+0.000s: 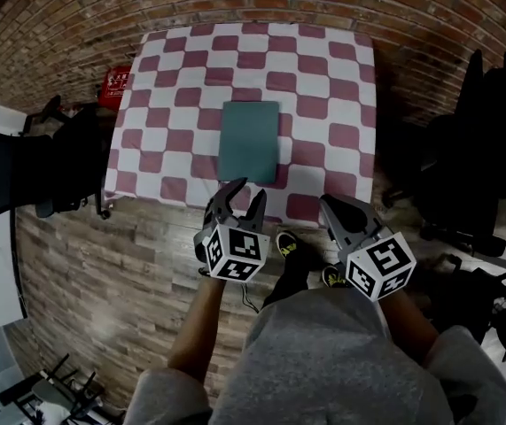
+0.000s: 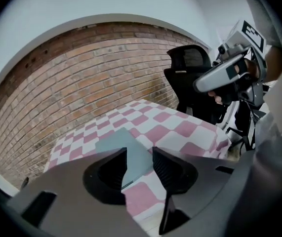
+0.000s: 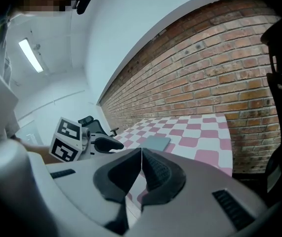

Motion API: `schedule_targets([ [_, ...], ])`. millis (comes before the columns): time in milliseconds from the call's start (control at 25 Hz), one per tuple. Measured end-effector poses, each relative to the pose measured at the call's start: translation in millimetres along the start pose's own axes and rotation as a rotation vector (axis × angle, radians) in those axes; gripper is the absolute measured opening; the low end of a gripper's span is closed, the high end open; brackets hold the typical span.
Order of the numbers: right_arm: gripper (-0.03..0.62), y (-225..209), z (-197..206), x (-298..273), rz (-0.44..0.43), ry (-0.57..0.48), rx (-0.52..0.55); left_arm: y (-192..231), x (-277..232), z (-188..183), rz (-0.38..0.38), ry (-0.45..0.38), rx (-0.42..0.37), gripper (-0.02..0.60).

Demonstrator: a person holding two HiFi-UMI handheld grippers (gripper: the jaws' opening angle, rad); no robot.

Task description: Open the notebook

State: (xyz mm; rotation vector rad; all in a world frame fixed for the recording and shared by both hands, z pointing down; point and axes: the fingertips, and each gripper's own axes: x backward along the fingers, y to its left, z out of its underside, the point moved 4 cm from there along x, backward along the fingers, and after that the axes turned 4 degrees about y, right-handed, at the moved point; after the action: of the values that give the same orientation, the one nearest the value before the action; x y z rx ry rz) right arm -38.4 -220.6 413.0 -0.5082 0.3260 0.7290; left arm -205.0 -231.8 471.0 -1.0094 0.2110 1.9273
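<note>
Teal notebook (image 1: 249,140) lay shut, flat, mid tabletop (image 1: 323,69). L gripper (image 1: 245,197) fingers part-open, empty, near its front edge. R gripper (image 1: 330,205) fingers together, empty. Prob. light, cover thin & bendy; pinch cover's free edge.

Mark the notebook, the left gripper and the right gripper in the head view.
notebook (image 1: 249,141), head view, middle of its teal cover.
left gripper (image 1: 248,190), head view, midway between its parted jaws.
right gripper (image 1: 326,202), head view, tip of its closed jaws.
</note>
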Motion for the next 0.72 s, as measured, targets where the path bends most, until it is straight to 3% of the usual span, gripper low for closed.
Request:
schedule_targets([
  [160, 0.026, 2, 8, -8, 0.029, 0.009, -0.014, -1, -25, 23, 0.068, 0.107, -0.106, 0.175],
  [480, 0.026, -4, 17, -16, 0.074, 0.024, -0.047, -4, -79, 45, 0.111, 0.259, -0.404, 0.175],
  [720, 0.026, -9, 20, -11, 0.105, 0.025, -0.052, -4, -94, 50, 0.147, 0.300, -0.488, 0.173],
])
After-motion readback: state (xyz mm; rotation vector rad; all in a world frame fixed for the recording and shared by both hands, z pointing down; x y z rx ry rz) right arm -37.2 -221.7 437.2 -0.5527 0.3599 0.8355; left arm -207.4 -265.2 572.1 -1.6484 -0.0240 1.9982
